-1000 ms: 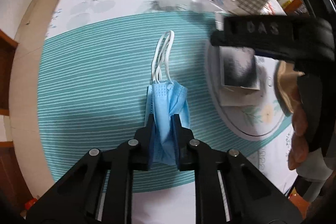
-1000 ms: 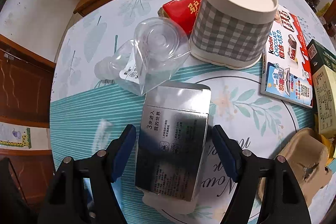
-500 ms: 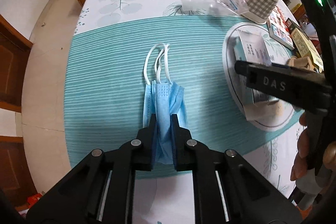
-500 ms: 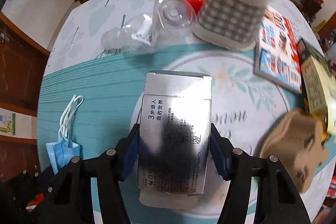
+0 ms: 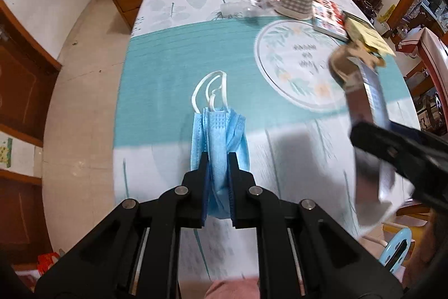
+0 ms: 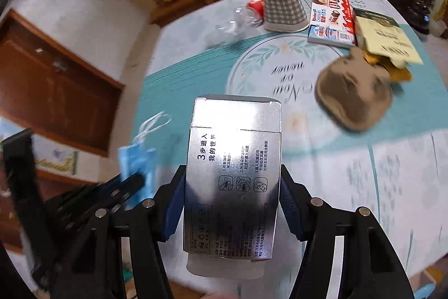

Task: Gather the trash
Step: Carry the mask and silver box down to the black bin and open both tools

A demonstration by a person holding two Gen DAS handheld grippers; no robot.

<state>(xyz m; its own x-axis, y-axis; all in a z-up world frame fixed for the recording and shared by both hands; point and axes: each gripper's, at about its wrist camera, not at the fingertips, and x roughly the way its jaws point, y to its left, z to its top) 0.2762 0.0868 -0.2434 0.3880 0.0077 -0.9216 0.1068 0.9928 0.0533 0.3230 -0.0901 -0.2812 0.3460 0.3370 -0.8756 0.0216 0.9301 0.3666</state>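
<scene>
My left gripper [image 5: 219, 159] is shut on a folded blue face mask [image 5: 218, 136], which hangs above the table with its white ear loops [image 5: 210, 91] pointing away. My right gripper [image 6: 233, 187] is shut on a silver box [image 6: 235, 173] with printed text, lifted off the table. The left wrist view shows that same silver box [image 5: 372, 108] and the black right gripper at the right edge. From the right wrist, the face mask [image 6: 137, 159] and the left gripper's black frame appear at the lower left.
On the table's far side lie an upturned checked paper cup [image 6: 282, 7], a clear plastic bottle [image 6: 226, 27], a red packet [image 6: 256, 6], a chocolate box [image 6: 333, 18], a yellow-green box [image 6: 383, 38] and a brown cardboard tray [image 6: 355, 97]. The round printed mat [image 5: 294, 58] is bare. A blue stool [image 5: 397, 248] stands below right.
Both grippers rose and drew back from the table with their loads. The right gripper's jaws closed onto the silver box and lifted it off the round mat. The mask left the cloth.
</scene>
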